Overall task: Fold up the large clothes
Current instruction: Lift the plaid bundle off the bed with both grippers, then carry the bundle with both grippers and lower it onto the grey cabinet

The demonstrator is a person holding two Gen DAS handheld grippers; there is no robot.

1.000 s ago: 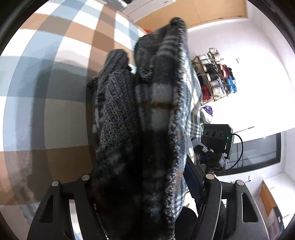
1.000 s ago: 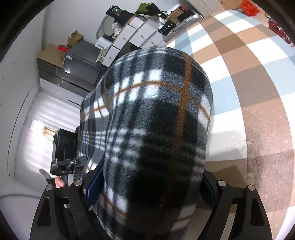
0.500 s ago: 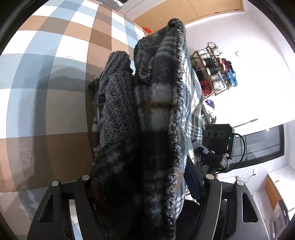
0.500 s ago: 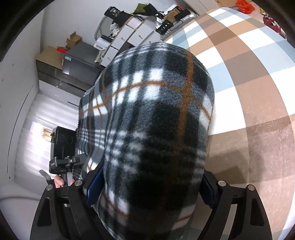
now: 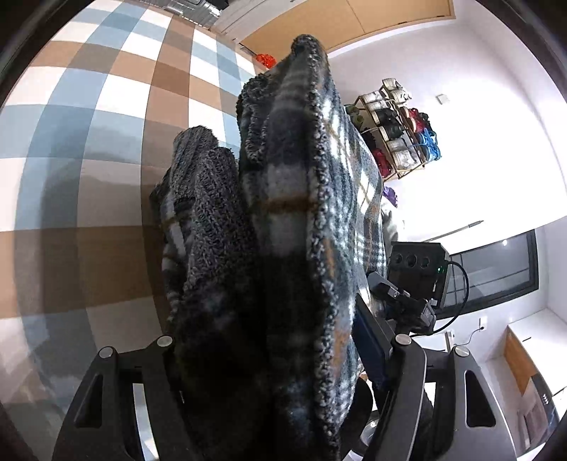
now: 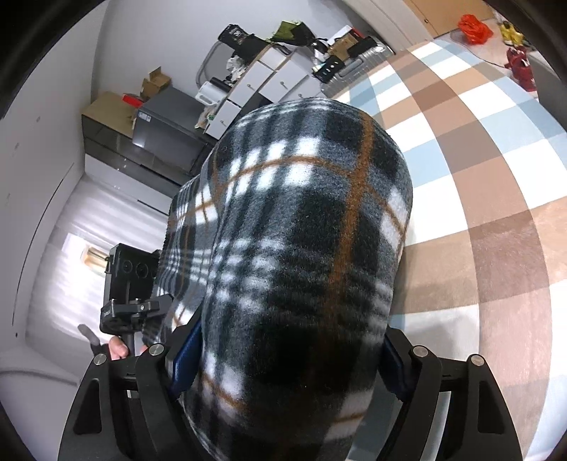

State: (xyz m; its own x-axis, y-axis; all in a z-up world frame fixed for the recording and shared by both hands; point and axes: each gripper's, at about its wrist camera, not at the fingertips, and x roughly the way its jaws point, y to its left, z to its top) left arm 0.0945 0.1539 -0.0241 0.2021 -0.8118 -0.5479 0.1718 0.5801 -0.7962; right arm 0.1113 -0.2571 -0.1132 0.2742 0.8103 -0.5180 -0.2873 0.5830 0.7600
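Observation:
A thick grey, white and brown plaid fleece garment (image 5: pixel 283 220) is bunched up in the air above the rug. My left gripper (image 5: pixel 280 354) is shut on a doubled, fuzzy-edged wad of it that fills the gap between the fingers. In the right wrist view the same plaid garment (image 6: pixel 301 212) bulges out over my right gripper (image 6: pixel 287 354). Its jaws are closing and the blue pads (image 6: pixel 184 354) press on the fabric from both sides. Each view shows the other gripper's black camera unit (image 5: pixel 414 269) (image 6: pixel 131 276) close beside the cloth. A hand (image 6: pixel 118 349) holds the left one.
A blue, white and brown checkered rug (image 5: pixel 88 142) (image 6: pixel 478 177) lies below. A wooden rack of rolled items (image 5: pixel 397 138) stands by the white wall. White drawers, a suitcase and boxes (image 6: pixel 276 78) line the far wall, and a red bag (image 6: pixel 475 26) lies beyond the rug.
The right gripper has shifted a little with the fabric, so the room behind it slid slightly. The left gripper and its wad of cloth have hardly moved. Both holds persist.

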